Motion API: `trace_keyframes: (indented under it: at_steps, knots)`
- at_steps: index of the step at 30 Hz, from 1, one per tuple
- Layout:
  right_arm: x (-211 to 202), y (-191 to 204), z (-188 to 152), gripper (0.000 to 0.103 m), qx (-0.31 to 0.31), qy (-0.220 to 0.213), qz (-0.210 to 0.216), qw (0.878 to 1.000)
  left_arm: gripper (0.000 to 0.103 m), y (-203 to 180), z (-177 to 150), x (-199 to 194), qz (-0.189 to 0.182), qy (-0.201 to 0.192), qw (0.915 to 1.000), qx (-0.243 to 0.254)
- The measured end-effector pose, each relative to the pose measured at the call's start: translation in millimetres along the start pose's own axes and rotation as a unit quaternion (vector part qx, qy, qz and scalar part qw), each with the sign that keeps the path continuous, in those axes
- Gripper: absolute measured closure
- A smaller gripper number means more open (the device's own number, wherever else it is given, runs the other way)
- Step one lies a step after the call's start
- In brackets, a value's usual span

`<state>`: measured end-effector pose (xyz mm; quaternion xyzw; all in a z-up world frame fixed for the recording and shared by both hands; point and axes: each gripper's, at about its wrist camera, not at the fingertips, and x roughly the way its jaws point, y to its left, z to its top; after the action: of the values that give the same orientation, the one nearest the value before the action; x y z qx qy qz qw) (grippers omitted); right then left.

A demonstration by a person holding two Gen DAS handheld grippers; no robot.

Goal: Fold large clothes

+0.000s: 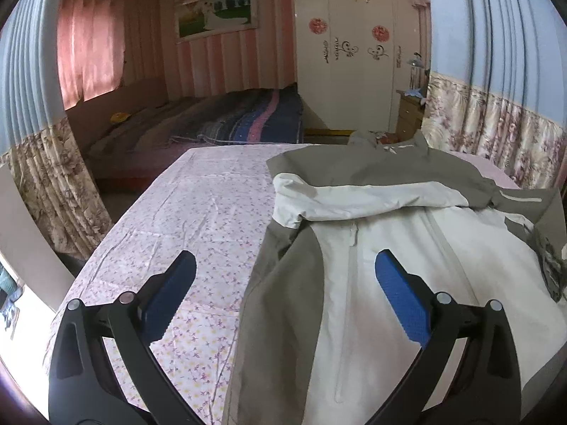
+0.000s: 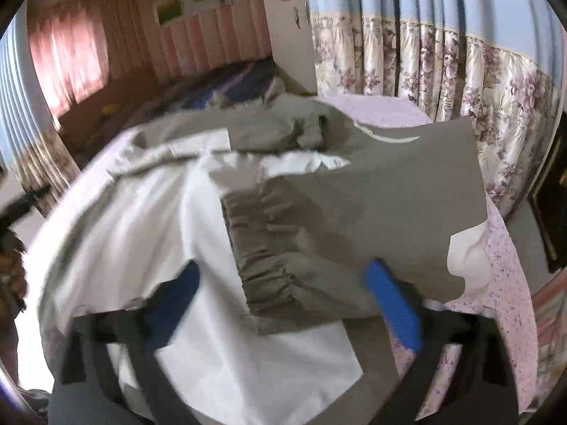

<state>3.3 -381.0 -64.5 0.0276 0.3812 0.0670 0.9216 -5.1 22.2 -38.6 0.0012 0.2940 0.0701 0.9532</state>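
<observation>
Pink floral sheet (image 1: 198, 212) on a bed, grey-and-white jacket (image 1: 389, 248) spread across its right part, one sleeve (image 1: 354, 194) folded over the chest; left gripper (image 1: 285, 272) spread wide and empty at its side hem, right gripper (image 2: 283, 287) apart, blurred, straddling the gathered cuff (image 2: 269, 248) without pinching it.
</observation>
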Motion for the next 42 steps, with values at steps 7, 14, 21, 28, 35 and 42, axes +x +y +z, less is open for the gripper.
trace_keyframes:
  at_steps: [7, 14, 21, 28, 35, 42]
  knots:
    - [8.9, -10.0, 24.8, 0.073, 0.026, -0.007, -0.038, 0.999, 0.003, -7.1, 9.9, 6.4, -0.019, -0.003, 0.9998, -0.004]
    - [-1.4, -7.5, 98.2, 0.090, 0.044, -0.071, -0.023, 0.996, 0.003, -19.0, 49.6, 10.0, -0.029, -0.031, 0.9988, 0.023]
    - [25.0, 47.4, 156.6, 0.101, 0.043, -0.096, 0.060, 0.993, 0.003, -31.2, 76.4, 32.4, -0.042, -0.028, 0.9979, 0.041]
    - [44.1, 117.1, 176.9, 0.096, -0.015, -0.104, 0.078, 0.991, 0.003, -22.9, 79.1, 63.5, -0.045, 0.006, 0.9986, 0.029]
    - [64.9, 78.8, 129.9, 0.015, -0.048, -0.054, -0.068, 0.995, 0.003, -16.4, 61.0, 66.6, -0.047, 0.014, 0.9986, 0.021]
    - [105.7, 55.0, 96.0, 0.054, -0.047, 0.024, -0.111, 0.992, 0.003, -23.4, 48.1, 72.0, -0.055, 0.025, 0.9979, 0.022]
